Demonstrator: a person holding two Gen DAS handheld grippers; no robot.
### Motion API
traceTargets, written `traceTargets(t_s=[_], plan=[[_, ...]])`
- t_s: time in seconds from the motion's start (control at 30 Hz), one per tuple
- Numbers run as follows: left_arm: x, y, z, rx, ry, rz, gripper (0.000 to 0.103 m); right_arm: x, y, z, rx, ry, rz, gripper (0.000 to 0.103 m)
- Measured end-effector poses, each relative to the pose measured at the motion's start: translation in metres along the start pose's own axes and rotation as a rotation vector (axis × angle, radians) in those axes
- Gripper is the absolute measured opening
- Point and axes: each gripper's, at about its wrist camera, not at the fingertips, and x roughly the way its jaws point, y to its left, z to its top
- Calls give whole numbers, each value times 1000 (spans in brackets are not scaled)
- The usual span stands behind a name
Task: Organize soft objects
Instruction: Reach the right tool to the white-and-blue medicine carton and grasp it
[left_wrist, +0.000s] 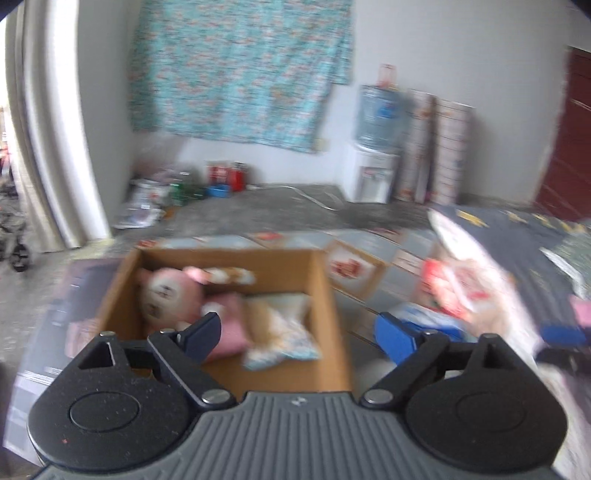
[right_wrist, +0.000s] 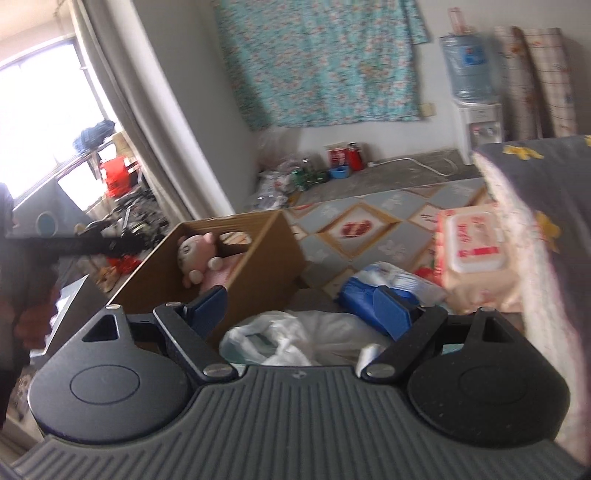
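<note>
Reaching with both grippers released toward the soft clutter.
My right gripper (right_wrist: 299, 312) hovers over a limp plastic bag (right_wrist: 273, 341); light, slippery, best pinched at its bunched top.

Landmark: water dispenser (right_wrist: 480, 125) against far wall, blue bottle (right_wrist: 467, 68) seated on top. Left of it, a turquoise floral cloth (right_wrist: 317, 62) hangs on the wall. Just right of it, rolled patterned mats (right_wrist: 535, 81) lean upright. Left along the wall base: red containers (right_wrist: 343, 155), then a small blue tub (right_wrist: 340, 171), green bottles (right_wrist: 308, 177), crumpled plastic bags (right_wrist: 273, 184). Far left, grey curtain (right_wrist: 140, 110) beside bright window (right_wrist: 40, 122). White cord (right_wrist: 417, 162) on concrete floor before dispenser.
</note>
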Motion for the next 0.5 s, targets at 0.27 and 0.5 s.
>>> traceTargets(t_s=[0.27,0.5], plan=[[-9,-66,-47,4,-22,-190,92,-47,-35,-18,61,-30,-79,86],[2,-127,-91,31,15,-361,79,-42,-72,-56,242,26,-33,86]])
